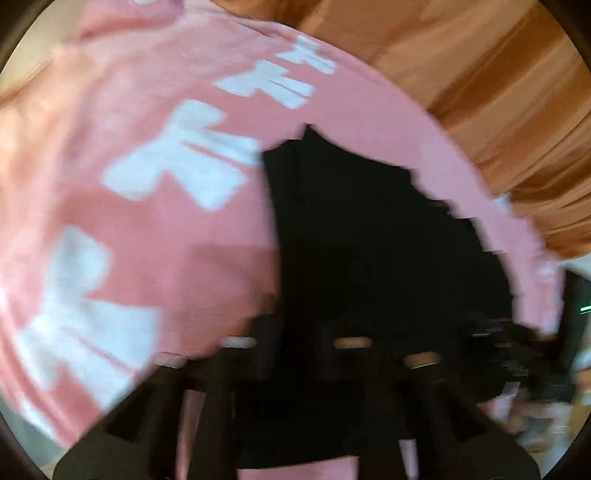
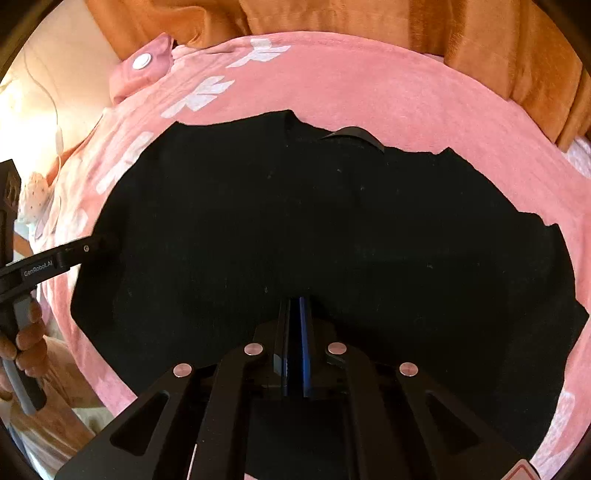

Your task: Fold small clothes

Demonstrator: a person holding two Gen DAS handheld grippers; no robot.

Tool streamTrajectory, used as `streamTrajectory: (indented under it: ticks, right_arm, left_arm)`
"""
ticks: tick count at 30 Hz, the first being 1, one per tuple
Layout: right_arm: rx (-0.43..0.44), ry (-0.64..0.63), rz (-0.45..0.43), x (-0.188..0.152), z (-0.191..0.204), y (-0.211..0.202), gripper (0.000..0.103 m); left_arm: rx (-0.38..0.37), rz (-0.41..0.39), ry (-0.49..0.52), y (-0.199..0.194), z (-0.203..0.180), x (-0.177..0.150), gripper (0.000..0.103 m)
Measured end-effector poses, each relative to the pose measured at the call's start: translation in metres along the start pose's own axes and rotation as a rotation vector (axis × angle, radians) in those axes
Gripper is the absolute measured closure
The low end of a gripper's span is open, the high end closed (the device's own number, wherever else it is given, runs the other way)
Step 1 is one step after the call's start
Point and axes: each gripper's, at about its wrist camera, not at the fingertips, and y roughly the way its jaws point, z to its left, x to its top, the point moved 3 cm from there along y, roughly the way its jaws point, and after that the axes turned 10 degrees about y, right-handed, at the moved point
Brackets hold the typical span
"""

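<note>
At centre of the pink cover (image 2: 369,92): black garment (image 2: 295,221), spread flat and seemingly unfolded; folding appears barely begun. Right hand-held gripper (image 2: 295,314) at 6 o'clock, jaws together on its near hem. Left hand-held gripper (image 2: 99,245) at 9 o'clock, jaws together at the garment's edge. Orange fabric (image 2: 406,26) at 12 o'clock.

The right gripper (image 2: 295,314) is pointing steeply down, its jaws pressed together. The left gripper (image 2: 105,245) is reaching in sideways, a hand (image 2: 27,339) gripping its handle, jaws closed.
</note>
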Motion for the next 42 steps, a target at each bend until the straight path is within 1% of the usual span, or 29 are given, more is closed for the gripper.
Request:
streamTrajectory:
  ticks: [2,4,5,7,8,10,11,13,14,15,17,18,19,20,21,22,23,24,25,26,28,29,31,33,35,36,38,40,42]
  right_arm:
    - [0.016,0.021,-0.002,0.000,0.002,-0.002,0.100]
    - [0.031,0.032,-0.003,0.000,-0.001,-0.002,0.100]
    - [0.050,0.047,-0.004,-0.001,-0.003,-0.003,0.100]
    - [0.078,0.086,-0.004,-0.002,-0.010,-0.009,0.100]
    - [0.083,0.119,-0.014,0.000,-0.018,-0.017,0.096]
    - [0.084,0.151,-0.055,0.000,-0.040,-0.038,0.090]
    - [0.078,0.174,-0.084,0.002,-0.054,-0.050,0.090]
    - [0.065,0.242,-0.127,0.006,-0.086,-0.067,0.089]
    - [0.058,0.298,-0.145,0.007,-0.109,-0.077,0.089]
    - [0.051,0.333,-0.154,0.007,-0.125,-0.082,0.089]
    - [0.024,0.404,-0.169,0.006,-0.160,-0.090,0.086]
    - [0.019,0.426,-0.167,0.005,-0.172,-0.092,0.086]
    - [0.022,0.447,-0.163,0.005,-0.180,-0.093,0.086]
    - [0.032,0.473,-0.159,0.005,-0.188,-0.094,0.086]
    - [0.051,0.490,-0.157,0.006,-0.193,-0.095,0.085]
    - [0.073,0.499,-0.154,0.004,-0.191,-0.094,0.082]
    - [0.105,0.497,-0.152,0.003,-0.188,-0.097,0.075]
    - [0.134,0.490,-0.152,0.003,-0.184,-0.099,0.071]
    - [0.153,0.482,-0.152,0.002,-0.177,-0.100,0.064]
    - [0.176,0.469,-0.147,0.002,-0.169,-0.099,0.056]
    - [0.196,0.459,-0.132,-0.003,-0.162,-0.096,0.049]
    - [0.213,0.459,-0.113,-0.006,-0.155,-0.092,0.048]
    - [0.258,0.473,-0.064,-0.010,-0.148,-0.082,0.047]
    - [0.316,0.511,-0.004,-0.013,-0.139,-0.064,0.047]
    - [0.350,0.531,0.041,-0.012,-0.130,-0.050,0.047]
    - [0.360,0.531,0.055,-0.010,-0.124,-0.045,0.047]
    - [0.357,0.526,0.071,-0.004,-0.116,-0.037,0.046]
    - [0.352,0.518,0.074,0.001,-0.112,-0.033,0.045]
    - [0.367,0.532,0.071,0.006,-0.112,-0.032,0.044]
  left_arm:
    - [-0.019,-0.023,-0.001,-0.007,-0.009,0.008,0.097]
    - [-0.062,-0.085,0.046,-0.020,-0.035,0.018,0.097]
    - [-0.071,-0.111,0.071,-0.024,-0.045,0.023,0.097]
    - [-0.102,-0.187,0.153,-0.038,-0.083,0.032,0.097]
    - [-0.129,-0.219,0.191,-0.043,-0.107,0.037,0.097]
    - [-0.179,-0.240,0.239,-0.044,-0.138,0.040,0.097]
    - [-0.210,-0.243,0.277,-0.041,-0.164,0.040,0.097]
    - [-0.248,-0.222,0.341,-0.028,-0.200,0.036,0.097]
    - [-0.257,-0.200,0.377,-0.017,-0.218,0.031,0.097]
    - [-0.260,-0.159,0.433,0.001,-0.240,0.019,0.097]
    - [-0.240,-0.076,0.534,0.037,-0.267,-0.005,0.091]
    - [-0.203,-0.024,0.578,0.058,-0.274,-0.020,0.091]
    - [-0.151,0.007,0.594,0.071,-0.274,-0.029,0.091]
    - [-0.103,0.022,0.606,0.078,-0.272,-0.038,0.088]
    - [-0.095,0.004,0.615,0.074,-0.270,-0.042,0.085]
    - [-0.087,-0.019,0.626,0.064,-0.269,-0.044,0.067]
    - [-0.085,-0.041,0.629,0.052,-0.267,-0.044,0.040]
    - [-0.085,-0.086,0.608,0.032,-0.260,-0.043,0.027]
    - [-0.096,-0.127,0.585,0.020,-0.251,-0.041,0.015]
    - [-0.112,-0.178,0.559,0.004,-0.239,-0.038,0.015]
    - [-0.095,-0.191,0.527,-0.005,-0.221,-0.032,0.015]
    - [-0.094,-0.183,0.487,-0.005,-0.209,-0.030,0.015]
    - [-0.119,-0.126,0.422,0.003,-0.196,-0.028,0.015]
    - [-0.169,-0.018,0.334,0.020,-0.178,-0.035,0.015]
    - [-0.187,0.035,0.302,0.030,-0.173,-0.045,0.016]
    - [-0.204,0.060,0.314,0.032,-0.176,-0.051,0.017]
    - [-0.206,0.058,0.370,0.032,-0.187,-0.061,0.017]
    - [-0.162,-0.002,0.490,0.025,-0.205,-0.072,0.017]
    - [-0.136,-0.055,0.574,0.024,-0.219,-0.077,0.017]
